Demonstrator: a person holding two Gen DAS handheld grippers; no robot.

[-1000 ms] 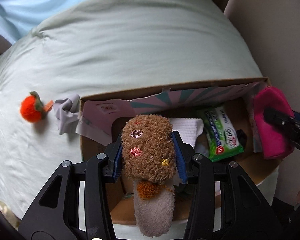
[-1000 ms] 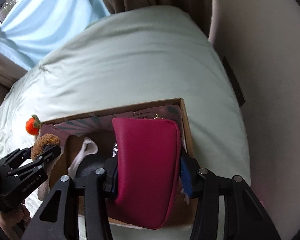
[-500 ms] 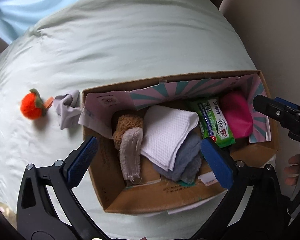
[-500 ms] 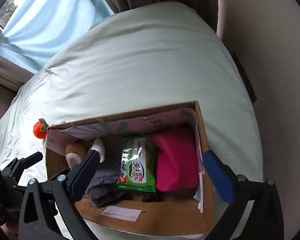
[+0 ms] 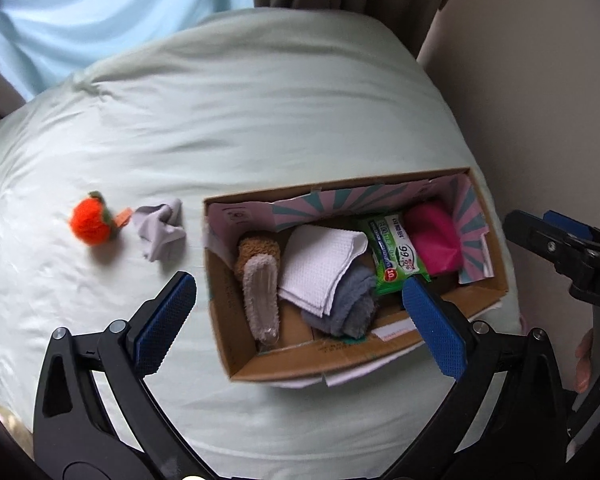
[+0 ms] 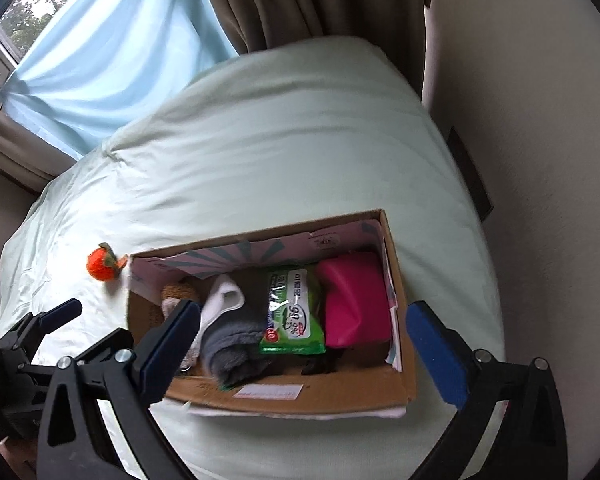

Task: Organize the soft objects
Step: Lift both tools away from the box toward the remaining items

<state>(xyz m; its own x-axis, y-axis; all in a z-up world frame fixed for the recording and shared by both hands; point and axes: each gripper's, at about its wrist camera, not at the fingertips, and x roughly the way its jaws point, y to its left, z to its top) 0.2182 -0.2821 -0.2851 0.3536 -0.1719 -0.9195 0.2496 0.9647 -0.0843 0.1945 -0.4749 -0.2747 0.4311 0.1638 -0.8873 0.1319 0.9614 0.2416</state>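
With jaws spread wide and nothing gripped, the left gripper [image 5: 298,312] and right gripper [image 6: 300,344] are held above the cardboard box [image 5: 340,364], where the plush toy [image 5: 258,268] and pink pouch [image 6: 354,300] are stowed.

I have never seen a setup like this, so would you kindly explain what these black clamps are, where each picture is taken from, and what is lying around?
No robot is involved: a person holds a two-finger clamp in each hand, with a wide-angle camera on each looking along its fingers. One picture looks past the left gripper, the other past the right gripper. Both stand open and hold nothing.

Below them an open cardboard box sits on a pale green bed cover. Inside lie a brown and beige plush toy, a white waffle-weave cloth, a grey fluffy towel, a green pack of wet wipes and a bright pink pouch.

Outside the box, on the cover, remain an orange fuzzy fruit toy and a crumpled lilac cloth.
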